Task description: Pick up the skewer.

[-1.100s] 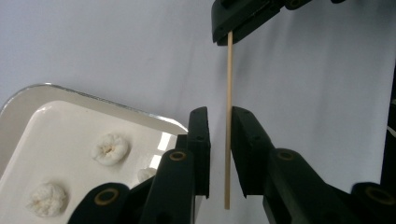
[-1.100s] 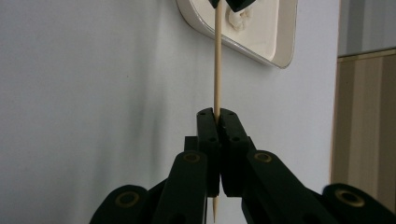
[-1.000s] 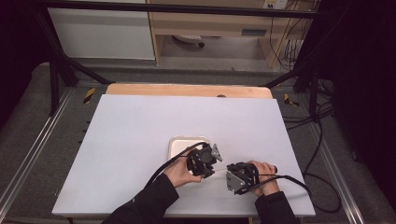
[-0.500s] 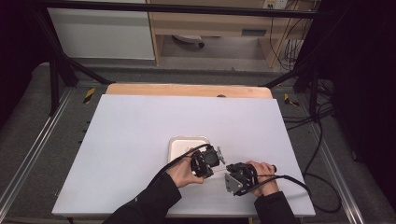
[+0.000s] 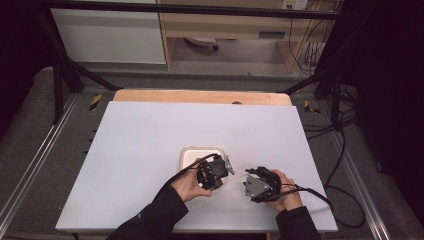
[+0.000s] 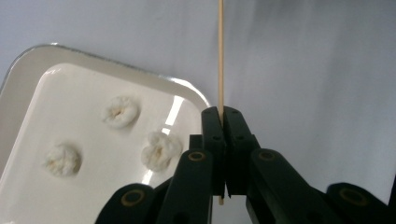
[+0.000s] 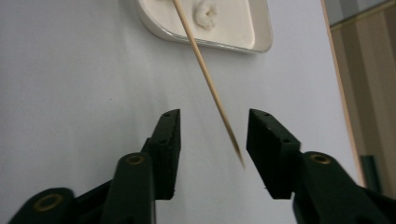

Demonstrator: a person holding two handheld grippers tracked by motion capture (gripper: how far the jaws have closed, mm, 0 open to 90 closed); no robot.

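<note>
Left gripper (image 6: 223,116) jaws clamp a wooden skewer (image 6: 220,56) beside the tray (image 6: 28,60) near the tabletop's (image 5: 140,140) front edge; right gripper (image 7: 212,135) jaws apart around its tip.

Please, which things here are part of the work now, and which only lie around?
In use: thin wooden skewer in left gripper; open right gripper; white rectangular tray with three white puffy pieces.
Lying about: white table; black cables on the floor.

A white table (image 5: 150,150) carries a shallow white tray (image 5: 192,154) near its front edge, holding what look like three white lumps (image 6: 120,112).
</note>
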